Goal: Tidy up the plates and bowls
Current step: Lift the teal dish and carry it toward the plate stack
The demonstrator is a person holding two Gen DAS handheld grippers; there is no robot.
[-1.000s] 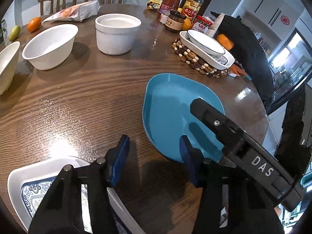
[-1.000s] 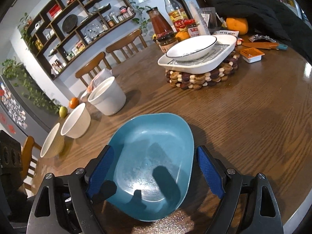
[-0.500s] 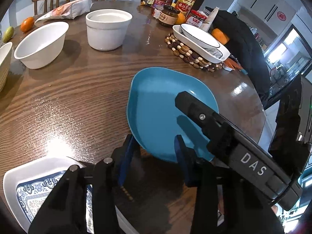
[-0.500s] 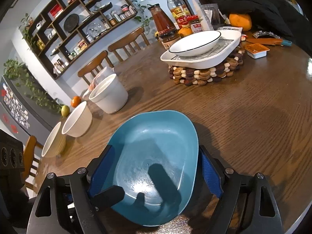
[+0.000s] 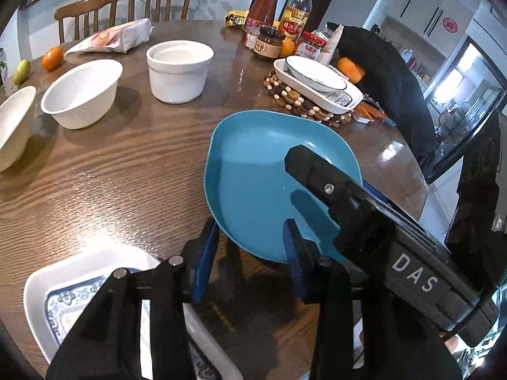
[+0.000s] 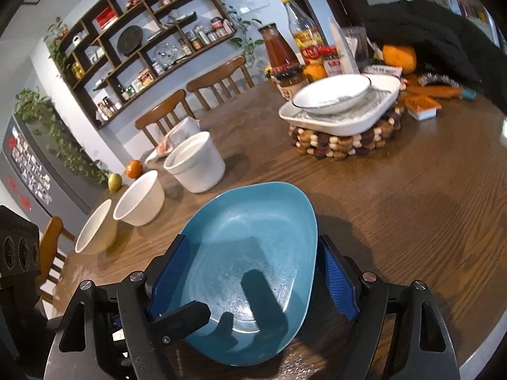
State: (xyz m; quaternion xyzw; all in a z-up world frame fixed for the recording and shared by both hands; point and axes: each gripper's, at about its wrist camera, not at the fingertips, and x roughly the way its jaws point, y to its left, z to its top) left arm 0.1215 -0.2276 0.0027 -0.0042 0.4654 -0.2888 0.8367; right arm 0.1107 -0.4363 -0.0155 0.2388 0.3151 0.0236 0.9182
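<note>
A blue plate (image 5: 263, 171) lies on the round wooden table, also in the right wrist view (image 6: 250, 253). My right gripper (image 6: 253, 272) straddles it, a blue pad at each side edge, touching or nearly so. My left gripper (image 5: 250, 253) is open around the plate's near rim; one finger (image 5: 293, 247) is over the plate, the other (image 5: 206, 253) outside it. A white plate with a blue pattern (image 5: 79, 288) lies below the left gripper. Three white bowls (image 5: 82, 91) (image 5: 179, 69) (image 5: 14, 123) stand at the far left.
A white dish holding a black-rimmed bowl (image 5: 317, 79) sits on a beaded trivet (image 6: 345, 139). Sauce bottles and jars (image 5: 269, 31), oranges, a snack bag (image 5: 117, 36) and a dark cloth (image 5: 389, 72) crowd the far side. The table edge is close on the right.
Both grippers have moved in on the blue plate. The left gripper's fingers now bracket its near rim, and the right gripper's pads have closed in on its sides.
</note>
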